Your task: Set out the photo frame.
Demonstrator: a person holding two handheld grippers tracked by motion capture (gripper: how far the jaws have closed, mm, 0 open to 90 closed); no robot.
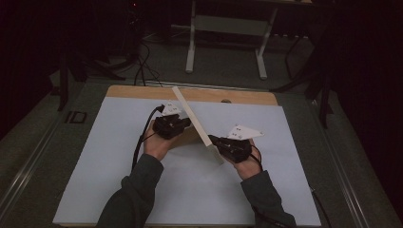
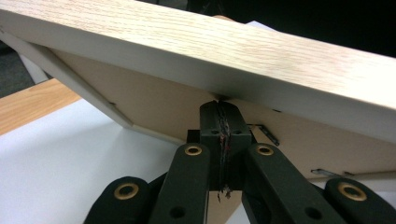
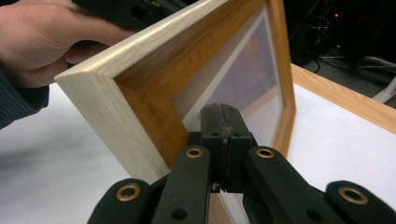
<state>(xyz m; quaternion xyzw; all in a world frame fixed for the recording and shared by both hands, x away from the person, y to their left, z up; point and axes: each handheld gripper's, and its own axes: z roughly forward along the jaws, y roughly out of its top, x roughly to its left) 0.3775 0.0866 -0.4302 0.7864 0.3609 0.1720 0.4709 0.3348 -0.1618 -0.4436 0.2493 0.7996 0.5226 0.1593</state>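
Two claws meet on one wooden picture frame (image 1: 192, 118), which stands tilted on its lower edge above the white sheet (image 1: 119, 156) covering the bench (image 1: 142, 91). In the high view the left claw (image 1: 183, 122) comes at the frame from the left, against its back side, and the right claw (image 1: 214, 139) comes from the right at the frame's near lower end. The frame slants between them, its far end rising beyond the left claw and its near end dropping just past the right claw.

In the left gripper view the left claw's jaws stand pressed together with no gap, their tips right at the frame's brown backing board (image 2: 154, 107), directly under the pale wood side rail (image 2: 233, 60) that crosses overhead. Whether the jaws pinch anything there or simply press against the board, I cannot tell.

In the right gripper view the right claw (image 3: 223, 116) also has its jaws drawn together, tips set against the front of the frame near its lower corner, where the inner wood lip meets the white mat and glass. Whether it grips something thin there is unclear. The frame's corner sits just left of this claw, and the person's left hand (image 3: 42, 37) shows beyond it.
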